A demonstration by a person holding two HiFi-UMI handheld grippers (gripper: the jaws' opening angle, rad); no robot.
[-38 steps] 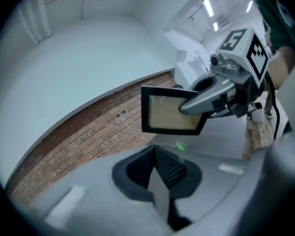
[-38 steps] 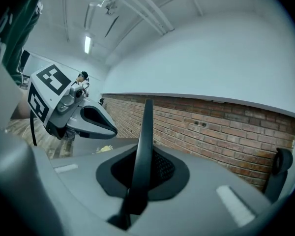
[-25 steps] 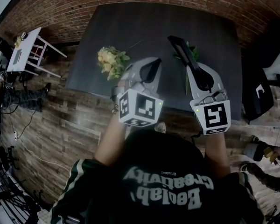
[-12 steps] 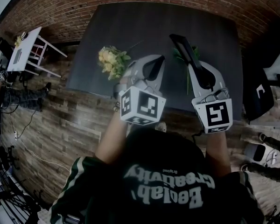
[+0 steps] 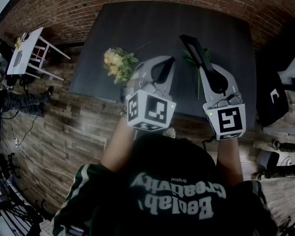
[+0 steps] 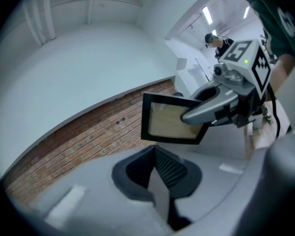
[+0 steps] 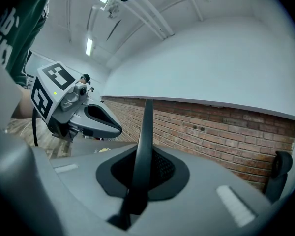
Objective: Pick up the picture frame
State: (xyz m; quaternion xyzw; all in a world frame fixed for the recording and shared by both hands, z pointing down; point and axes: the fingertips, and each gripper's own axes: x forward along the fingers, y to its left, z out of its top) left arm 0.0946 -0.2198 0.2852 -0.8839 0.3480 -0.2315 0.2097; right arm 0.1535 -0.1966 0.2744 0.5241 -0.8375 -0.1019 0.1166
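Above the dark table [image 5: 137, 28], from the head view, the right gripper [image 5: 207, 72] holds the picture frame [image 5: 194, 48] lifted off the surface, clamped by its near edge. The left gripper [image 5: 163, 65] hovers just beside it, near the yellow flowers [image 5: 117, 63] lying on the table.

From the left gripper view, its own jaws are pressed together with nothing between them; the frame [image 6: 162, 122] shows its pale front against the brick wall [image 6: 88, 136].

From the right gripper view, the jaws are almost closed on the frame, seen edge-on as a thin dark strip standing upright.
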